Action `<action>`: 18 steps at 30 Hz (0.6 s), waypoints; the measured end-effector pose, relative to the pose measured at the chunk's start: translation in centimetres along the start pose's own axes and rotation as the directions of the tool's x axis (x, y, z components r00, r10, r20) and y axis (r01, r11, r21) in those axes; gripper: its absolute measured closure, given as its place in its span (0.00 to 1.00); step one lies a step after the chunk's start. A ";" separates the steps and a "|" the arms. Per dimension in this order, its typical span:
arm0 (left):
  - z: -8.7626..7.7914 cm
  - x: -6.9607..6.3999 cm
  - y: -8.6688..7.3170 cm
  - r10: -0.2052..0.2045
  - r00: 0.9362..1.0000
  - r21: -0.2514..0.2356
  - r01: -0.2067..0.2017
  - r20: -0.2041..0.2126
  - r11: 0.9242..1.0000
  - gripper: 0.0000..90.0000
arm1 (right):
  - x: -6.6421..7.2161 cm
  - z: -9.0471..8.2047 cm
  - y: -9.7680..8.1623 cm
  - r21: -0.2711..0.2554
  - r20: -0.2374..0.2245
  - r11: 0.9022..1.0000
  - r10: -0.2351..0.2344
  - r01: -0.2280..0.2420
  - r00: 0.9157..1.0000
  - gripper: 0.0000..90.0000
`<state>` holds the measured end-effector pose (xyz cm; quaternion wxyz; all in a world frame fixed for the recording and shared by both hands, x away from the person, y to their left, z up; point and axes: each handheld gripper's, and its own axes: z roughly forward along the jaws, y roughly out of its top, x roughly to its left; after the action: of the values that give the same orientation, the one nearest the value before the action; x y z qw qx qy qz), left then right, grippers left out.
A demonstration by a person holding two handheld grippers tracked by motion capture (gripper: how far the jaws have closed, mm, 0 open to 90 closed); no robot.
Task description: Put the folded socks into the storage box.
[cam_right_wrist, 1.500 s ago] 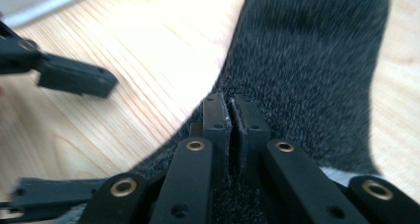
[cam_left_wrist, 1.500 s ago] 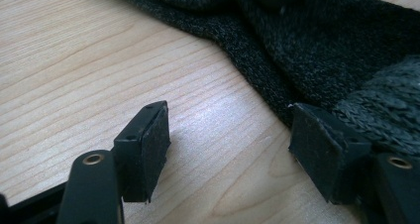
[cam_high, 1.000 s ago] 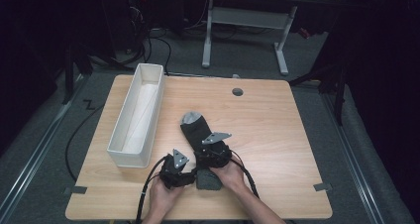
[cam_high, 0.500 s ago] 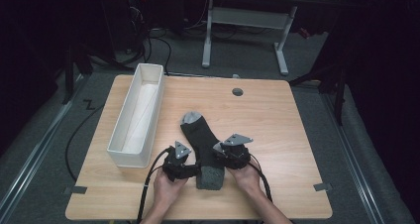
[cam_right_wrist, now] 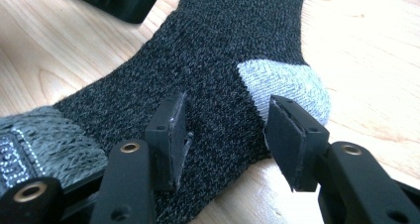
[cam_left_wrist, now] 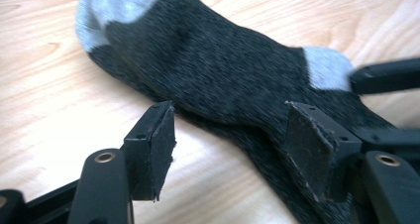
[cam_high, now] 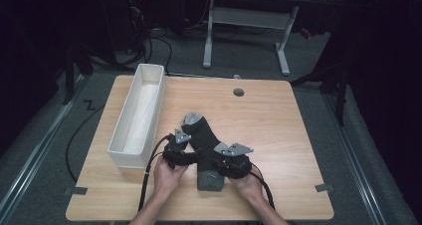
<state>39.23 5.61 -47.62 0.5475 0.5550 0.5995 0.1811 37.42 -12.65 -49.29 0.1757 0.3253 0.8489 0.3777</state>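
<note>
Dark grey sock (cam_high: pixel 203 138) flat on the table (cam_high: pixel 278 125), just right of the white bin (cam_high: pixel 139 115), pale toe farthest from the person. Left gripper (cam_left_wrist: pixel 223 135) at the sock's left edge, jaws apart, pressing nothing. Right gripper (cam_right_wrist: pixel 225 135) over the pale heel, jaws just opening wider, fabric between them unpinched.

I see the dark sock (cam_high: pixel 201 135) lying mid-table, left gripper (cam_high: pixel 175 153) at its left edge, right gripper (cam_high: pixel 233 161) near its heel, white bin (cam_high: pixel 119 140) left.
</note>
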 end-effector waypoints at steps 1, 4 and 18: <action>0.3 0.1 0.2 0.007 1.000 -0.002 -0.007 -0.007 1.000 0.40 | 0.1 0.0 -0.1 -0.002 0.002 1.000 -0.007 0.007 1.000 0.55; 1.0 0.3 0.9 0.009 1.000 -0.006 -0.009 -0.024 1.000 0.40 | 0.3 -0.2 -0.5 -0.014 0.009 1.000 -0.025 0.025 1.000 0.55; 5.2 0.9 2.7 -0.052 0.995 -0.049 0.048 -0.091 0.998 0.40 | 0.1 -0.8 -1.7 -0.034 -0.020 0.999 0.010 -0.010 1.000 0.55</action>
<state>45.19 5.23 -47.59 0.5365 0.5179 0.6334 0.2066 36.17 -13.92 -50.06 0.1710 0.3228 0.8424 0.3961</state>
